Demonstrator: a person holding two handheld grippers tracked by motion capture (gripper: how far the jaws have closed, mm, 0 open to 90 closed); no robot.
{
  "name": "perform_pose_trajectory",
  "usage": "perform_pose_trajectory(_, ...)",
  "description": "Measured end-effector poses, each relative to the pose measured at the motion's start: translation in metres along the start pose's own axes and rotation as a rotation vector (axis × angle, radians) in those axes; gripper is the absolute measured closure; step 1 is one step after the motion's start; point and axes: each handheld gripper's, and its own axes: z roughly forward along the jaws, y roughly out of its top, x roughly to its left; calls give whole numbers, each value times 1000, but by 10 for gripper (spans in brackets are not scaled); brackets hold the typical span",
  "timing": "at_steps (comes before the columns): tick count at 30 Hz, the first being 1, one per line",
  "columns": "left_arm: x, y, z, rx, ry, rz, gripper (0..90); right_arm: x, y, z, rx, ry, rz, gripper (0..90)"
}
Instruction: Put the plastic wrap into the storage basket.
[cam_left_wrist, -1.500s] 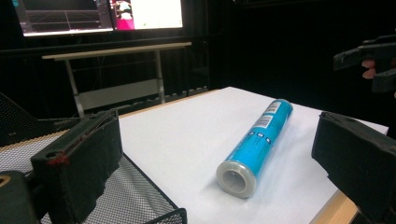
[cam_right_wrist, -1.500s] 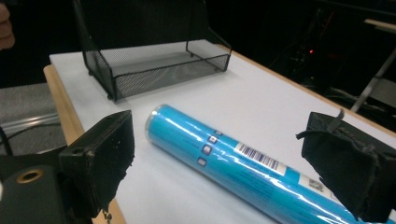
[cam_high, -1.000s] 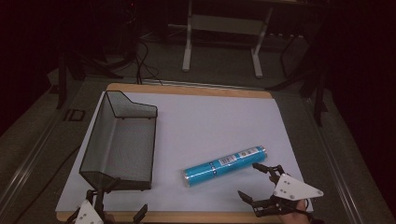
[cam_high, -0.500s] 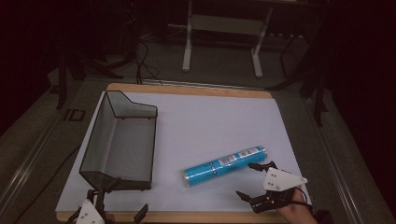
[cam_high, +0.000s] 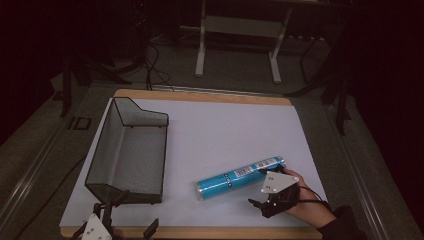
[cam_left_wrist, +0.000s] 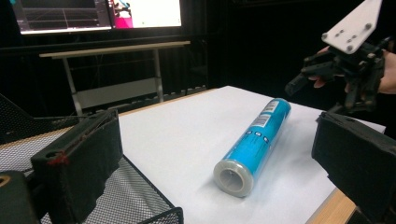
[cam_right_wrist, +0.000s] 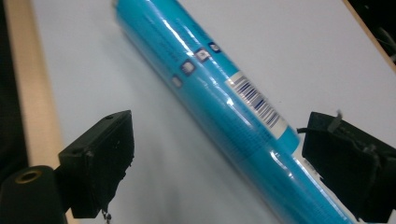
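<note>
Table (cam_high: 220, 125) w/ white sheet takes up most of the high view; wood edge runs along the near side, floor drop right past it. Basket (cam_high: 131, 150), black wire mesh, sits on the left part of the sheet, near end low and open. Tube (cam_high: 240, 177), blue shrink-wrapped roll, lies flat on the sheet right of the basket and well apart from it, slanted, near end toward basket side, far end under the right gripper.

Right gripper (cam_high: 264, 192) is at the tube's right end, jaws wide apart, nothing held; in the right gripper view the tube (cam_right_wrist: 224, 107) runs diagonally btw the two pads, touching neither as far as I can tell. Left gripper (cam_high: 117, 220) hangs low at the near edge by the basket corner, jaws spread, holding nothing.

Risks, my read:
- Round + glossy wrap: if only one pad touches first, tube prob rolls off toward the near edge.
- Grip is near one end, not mid: lift likely tips the long free end down, tube pivots or slides out.
- Jaws cross the tube at a slant, so closing may twist it rather than clamp.
- Swinging a long tube toward the basket, low end could snag the mesh rim.
- Hard squeeze could dent the hollow core (cam_left_wrist: 233, 176).
</note>
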Motion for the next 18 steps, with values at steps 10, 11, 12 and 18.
perform_pose_trajectory(10,0,0,0,3,-1,0,21,-18,14,15,70,99,-110,150)
perform_pose_trajectory(11,0,0,0,3,-2,0,21,-22,15,18,74,124,-126,151)
perform_pose_trajectory(12,0,0,0,3,-1,0,21,-25,17,20,72,150,-140,166)
perform_pose_trajectory(18,0,0,0,5,-1,-1,21,-30,30,31,158,176,-215,192)
